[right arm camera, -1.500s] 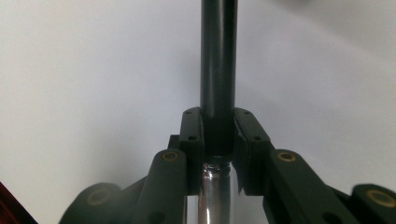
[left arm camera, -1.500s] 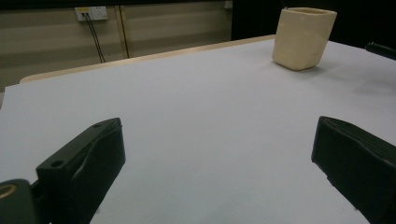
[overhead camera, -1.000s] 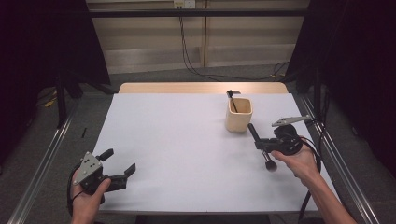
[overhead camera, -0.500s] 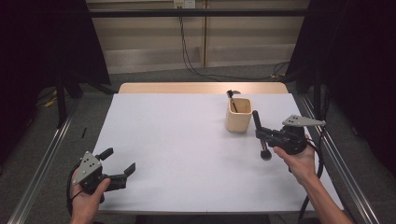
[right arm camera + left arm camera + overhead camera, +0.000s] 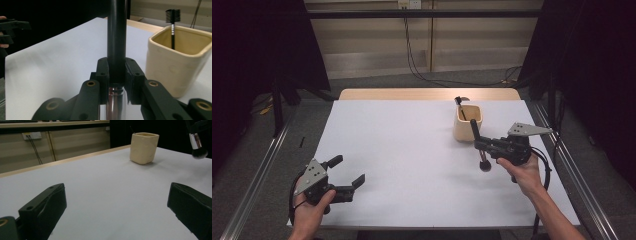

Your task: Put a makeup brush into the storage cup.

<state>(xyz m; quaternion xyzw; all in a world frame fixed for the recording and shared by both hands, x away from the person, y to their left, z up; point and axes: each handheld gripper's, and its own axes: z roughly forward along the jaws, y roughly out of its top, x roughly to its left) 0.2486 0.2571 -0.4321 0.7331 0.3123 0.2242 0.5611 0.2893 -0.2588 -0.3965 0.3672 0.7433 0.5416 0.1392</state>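
Observation:
My right gripper (image 5: 479, 145) is shut on a makeup brush (image 5: 475, 134) with a black handle, a silver ferrule and dark bristles (image 5: 199, 153). The brush stands nearly upright, bristles down, just above the white table (image 5: 412, 150) and close in front of a cream square cup (image 5: 468, 122). In the right gripper view the pads clamp the handle (image 5: 116, 37) just above the ferrule. A thin comb-headed brush (image 5: 172, 17) stands in the cup (image 5: 177, 67). My left gripper (image 5: 347, 170) is open at the near left corner, with nothing between its jaws.
A light wooden strip (image 5: 427, 94) runs along the table's far edge. Metal rails (image 5: 572, 165) flank both sides of the table. Cables (image 5: 412, 55) hang at the back wall. The cup (image 5: 144, 148) is far ahead in the left gripper view.
My right gripper has carried the brush a little farther from the person, closer to the cup, and the brush stands steeper now. The left gripper has stayed put.

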